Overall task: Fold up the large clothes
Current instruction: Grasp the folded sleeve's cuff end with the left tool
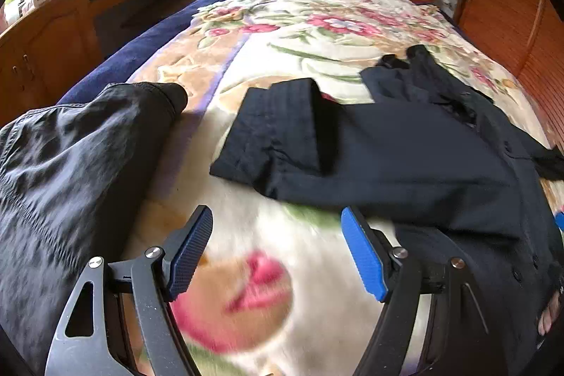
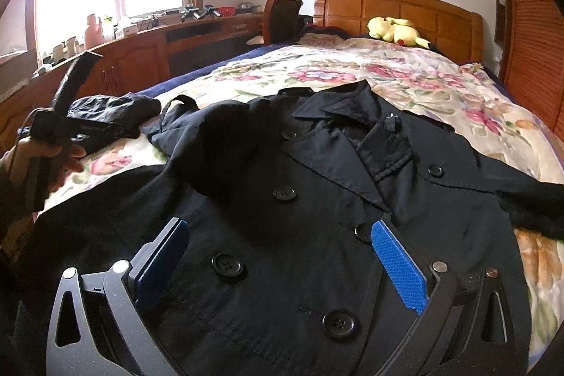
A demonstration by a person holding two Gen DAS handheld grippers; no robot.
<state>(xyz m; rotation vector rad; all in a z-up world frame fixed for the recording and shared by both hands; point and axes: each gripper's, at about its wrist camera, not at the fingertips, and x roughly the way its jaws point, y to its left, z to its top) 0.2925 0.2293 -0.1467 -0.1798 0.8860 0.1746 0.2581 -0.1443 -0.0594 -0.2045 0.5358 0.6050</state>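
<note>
A black double-breasted coat (image 2: pixel 299 199) lies face up on the floral blanket (image 2: pixel 352 76), collar toward the headboard, with large black buttons down the front. Its left sleeve (image 1: pixel 282 133) is folded across the body. My right gripper (image 2: pixel 282 235) is open and empty, hovering just above the coat's front. My left gripper (image 1: pixel 276 231) is open and empty over the bare blanket (image 1: pixel 282 23), just left of the coat (image 1: pixel 423 157). The left gripper also shows in the right wrist view (image 2: pixel 70 115), held in a hand at the left.
A second crumpled black garment (image 1: pixel 70 164) lies at the bed's left edge, also in the right wrist view (image 2: pixel 112 108). A yellow plush toy (image 2: pixel 394 29) rests by the wooden headboard (image 2: pixel 387 6). A wooden desk (image 2: pixel 141 51) and chair (image 2: pixel 282 18) stand left; louvred doors (image 2: pixel 528 41) stand right.
</note>
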